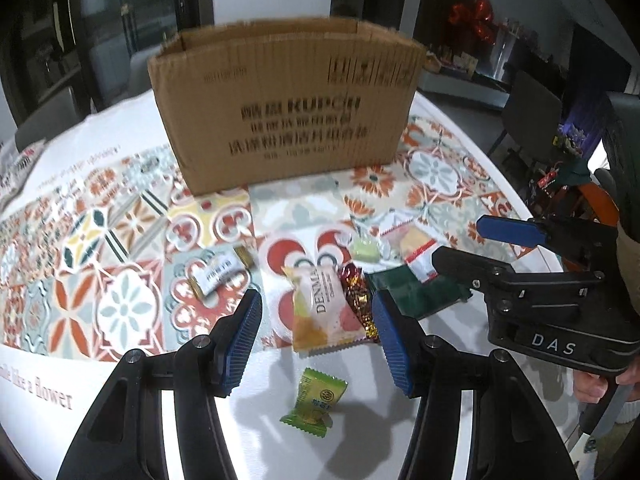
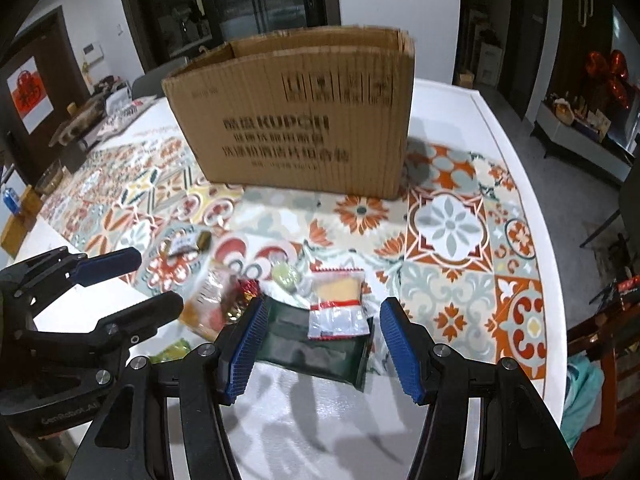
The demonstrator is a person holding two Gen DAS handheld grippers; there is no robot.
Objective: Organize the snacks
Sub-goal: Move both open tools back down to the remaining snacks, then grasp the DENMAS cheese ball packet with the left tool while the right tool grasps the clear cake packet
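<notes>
Two handheld grippers are hovering over a patterned tablecloth (image 2: 448, 220) with the sorting apparently not yet begun: every snack in view is lying loose on the table, and the open cardboard box (image 1: 280, 112) is standing well beyond both sets of fingers, its inside hidden from both cameras. The left gripper (image 1: 316, 344) is showing its jaws parted and empty, with the peach-and-yellow DENMA packet (image 1: 320, 312) lying in line with the gap just ahead of the tips, a red foil candy (image 1: 356, 292) beside its right finger, and a small green candy (image 1: 314, 402) lying below, nearer the camera. A white-and-gold bar (image 1: 218, 274) is resting off to the left of that gripper. The right gripper (image 2: 320, 344) is likewise standing open and gripping nothing, its gap framing a dark green pouch (image 2: 316, 348) with a clear red-striped packet (image 2: 340, 304) lying across the pouch's far end. A pale green sweet (image 2: 286, 274) is sitting just beyond. Judging by this, all the picking and boxing is still waiting to be done.
</notes>
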